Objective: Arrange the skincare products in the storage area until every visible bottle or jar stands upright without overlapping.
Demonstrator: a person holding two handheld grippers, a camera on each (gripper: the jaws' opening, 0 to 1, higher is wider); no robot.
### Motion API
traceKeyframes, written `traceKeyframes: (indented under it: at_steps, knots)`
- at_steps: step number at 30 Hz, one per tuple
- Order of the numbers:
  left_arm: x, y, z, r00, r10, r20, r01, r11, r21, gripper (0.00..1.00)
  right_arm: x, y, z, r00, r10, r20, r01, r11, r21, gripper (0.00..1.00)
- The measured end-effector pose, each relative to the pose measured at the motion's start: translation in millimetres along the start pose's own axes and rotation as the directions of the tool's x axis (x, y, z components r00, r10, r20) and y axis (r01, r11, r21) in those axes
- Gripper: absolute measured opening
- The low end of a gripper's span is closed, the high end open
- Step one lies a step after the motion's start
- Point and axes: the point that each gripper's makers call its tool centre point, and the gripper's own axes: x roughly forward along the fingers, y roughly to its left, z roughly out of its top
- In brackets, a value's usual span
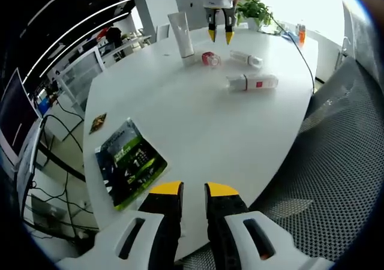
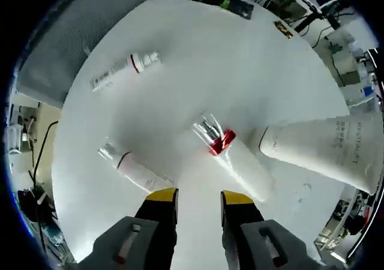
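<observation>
Right hand-held gripper (image 2: 199, 197), jaws slightly apart and empty, hovers over the white table (image 2: 198, 60). The red-banded bottle (image 2: 231, 153) lies flat just above its tips, long axis running from frame centre to lower right. Two more bottles (image 2: 123, 69) (image 2: 133, 167) lie flat; a tube (image 2: 324, 147), reading "REVITALIFT", stands at right. Left hand-held gripper (image 1: 193, 190), likewise empty and slightly parted, sits far off at the near edge.

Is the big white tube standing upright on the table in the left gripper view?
Yes, the big white tube stands on its cap on the white table.
</observation>
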Motion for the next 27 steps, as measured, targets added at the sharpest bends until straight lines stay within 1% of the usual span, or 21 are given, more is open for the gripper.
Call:
traceKeyframes:
  at_steps: [2,3,4,5,6,9,10,11,12,13,14,16,18,20,21,23,24,27]
  knots:
    - [0,0.1,-0.2,1.0,0.001,0.0,-0.001,1.0,-0.002,0.13,1,-6,6.6,1.0,-0.028,0.004,0.028,0.998,-0.053,0.32]
    - [0,0.1,-0.4,1.0,0.0,-0.001,0.0,1.0,-0.002,0.12,2,-7,8.2,0.999,-0.036,-0.006,0.035,0.996,-0.079,0.34]
    - [0,0.0,-0.6,1.0,0.0,-0.002,0.0,1.0,0.0,0.12,5,-11,9.3,0.998,-0.053,-0.022,0.05,0.989,-0.138,0.35]
    - [0,-0.1,-0.6,1.0,0.0,-0.002,0.0,1.0,0.0,0.12,7,-12,11.4,0.998,-0.054,-0.03,0.048,0.982,-0.184,0.36]
    - [0,-0.1,-0.6,1.0,0.0,-0.002,0.0,1.0,0.0,0.12,9,-12,14.9,0.997,-0.058,-0.045,0.047,0.975,-0.219,0.37]
    - [0,0.0,-1.0,1.0,0.001,-0.003,-0.001,1.0,0.0,0.12,14,-16,24.4,0.996,-0.067,-0.059,0.045,0.949,-0.311,0.36]
    - [0,0.2,-1.1,1.0,0.001,-0.003,-0.001,1.0,-0.002,0.12,17,-17,26.9,0.995,-0.067,-0.076,0.037,0.937,-0.347,0.35]
    - [0,0.2,-1.2,1.0,0.001,-0.003,-0.001,1.0,-0.002,0.12,19,-20,28.7,0.994,-0.078,-0.08,0.043,0.927,-0.372,0.35]
    - [0,0.4,-1.4,1.0,0.002,-0.005,-0.002,1.0,-0.002,0.12,22,-21,29.8,0.993,-0.077,-0.086,0.037,0.92,-0.39,0.35]
    - [0,0.3,-1.5,1.0,0.002,-0.005,-0.002,1.0,-0.002,0.12,25,-19,30.3,0.994,-0.057,-0.095,0.016,0.924,-0.383,0.33]
    - [0,0.3,-1.6,1.0,0.002,-0.005,-0.002,1.0,-0.003,0.12,26,-20,32.5,0.993,-0.055,-0.105,0.011,0.923,-0.384,0.33]
    - [0,0.8,-1.3,1.0,0.004,-0.004,-0.004,1.0,-0.004,0.12,29,-28,27.7,0.985,-0.079,-0.153,0.01,0.913,-0.409,0.34]
    - [0,0.6,-1.6,1.0,0.004,-0.005,-0.004,1.0,-0.004,0.12,33,-29,25.6,0.983,-0.069,-0.17,-0.008,0.909,-0.416,0.34]
    - [0,0.6,-1.5,1.0,0.003,-0.005,-0.003,1.0,-0.004,0.11,38,-30,23.4,0.98,-0.064,-0.186,-0.024,0.898,-0.439,0.35]
    - [0,0.4,-1.6,1.0,0.002,-0.005,-0.002,1.0,-0.004,0.11,40,-29,21.4,0.976,-0.058,-0.209,-0.047,0.884,-0.464,0.35]
    - [0,0.2,-1.9,1.0,0.001,-0.007,-0.001,1.0,-0.004,0.11,42,-28,22.6,0.974,-0.055,-0.218,-0.068,0.853,-0.518,0.35]
    - [0,-0.1,-2.1,1.0,-0.001,-0.008,0.001,1.0,-0.005,0.11,45,-27,19.7,0.972,-0.048,-0.229,-0.079,0.852,-0.517,0.35]
    - [1,-1.7,-3.4,1.0,-0.008,-0.016,0.008,1.0,-0.002,0.11,49,-25,19.5,0.972,-0.028,-0.232,-0.095,0.859,-0.502,0.35]
